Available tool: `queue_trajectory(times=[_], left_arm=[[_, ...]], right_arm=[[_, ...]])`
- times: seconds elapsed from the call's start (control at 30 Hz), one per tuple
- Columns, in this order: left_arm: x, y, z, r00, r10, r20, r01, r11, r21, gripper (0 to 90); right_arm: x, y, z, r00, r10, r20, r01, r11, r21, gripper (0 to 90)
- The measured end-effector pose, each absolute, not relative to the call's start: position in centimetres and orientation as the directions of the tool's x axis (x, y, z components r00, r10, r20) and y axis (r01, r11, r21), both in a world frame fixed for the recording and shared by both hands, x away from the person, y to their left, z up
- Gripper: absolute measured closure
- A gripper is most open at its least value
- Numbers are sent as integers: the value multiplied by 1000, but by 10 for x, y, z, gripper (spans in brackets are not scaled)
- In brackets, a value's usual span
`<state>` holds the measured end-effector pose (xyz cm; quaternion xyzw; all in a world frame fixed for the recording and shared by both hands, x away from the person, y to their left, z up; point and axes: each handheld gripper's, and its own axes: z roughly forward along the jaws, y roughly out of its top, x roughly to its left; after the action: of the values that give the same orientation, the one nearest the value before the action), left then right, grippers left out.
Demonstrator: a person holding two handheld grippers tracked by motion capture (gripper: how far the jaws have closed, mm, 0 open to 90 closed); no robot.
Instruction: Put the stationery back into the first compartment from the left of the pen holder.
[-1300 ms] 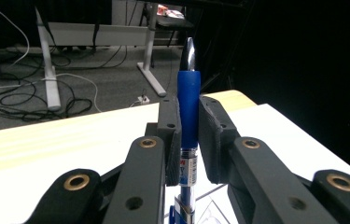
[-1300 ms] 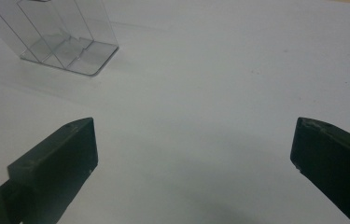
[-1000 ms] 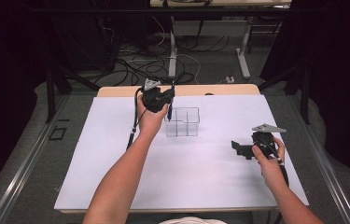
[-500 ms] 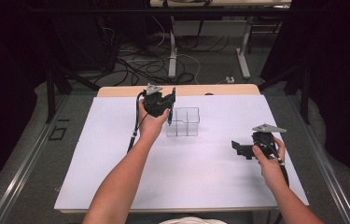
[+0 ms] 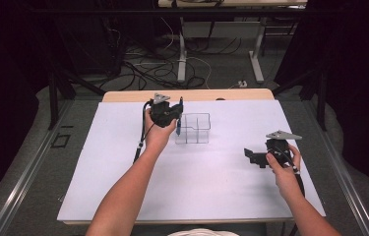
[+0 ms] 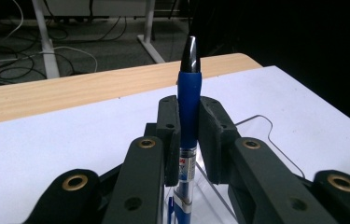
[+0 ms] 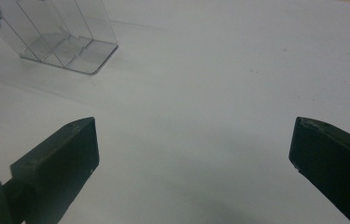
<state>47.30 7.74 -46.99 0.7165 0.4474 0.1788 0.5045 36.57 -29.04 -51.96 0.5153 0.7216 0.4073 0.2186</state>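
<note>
The lower end of the pen [image 6: 189, 116] was cut off by the bottom edge of the left gripper view, between the jaws of the left hand-held gripper [image 6: 189, 140]. The clear organizer [image 7: 60, 32] was cut by the top edge of the right gripper view

black tools [image 6: 189, 140], brass screws, grey plates

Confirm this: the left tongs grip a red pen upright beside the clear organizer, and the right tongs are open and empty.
Not quite: the pen is blue, not red, as the left gripper view shows. The rest holds: the left tongs grip it upright beside the clear organizer, and the right tongs are open and empty.
</note>
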Motion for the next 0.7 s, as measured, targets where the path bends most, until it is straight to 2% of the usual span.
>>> queue_trajectory(times=[0.23,0.57,0.7], left_arm=[[469,82,-466,551,808,-210,471,-94,877,748],[457,97,-454,553,803,-221,420,-40,907,567],[452,104,-451,562,801,-206,417,-59,907,458]], right_arm=[[366,-291,-519,-373,923,100,563,139,815,10],[365,-291,-519,-373,923,95,560,142,816,10],[365,-291,-519,-366,925,102,564,133,815,10]])
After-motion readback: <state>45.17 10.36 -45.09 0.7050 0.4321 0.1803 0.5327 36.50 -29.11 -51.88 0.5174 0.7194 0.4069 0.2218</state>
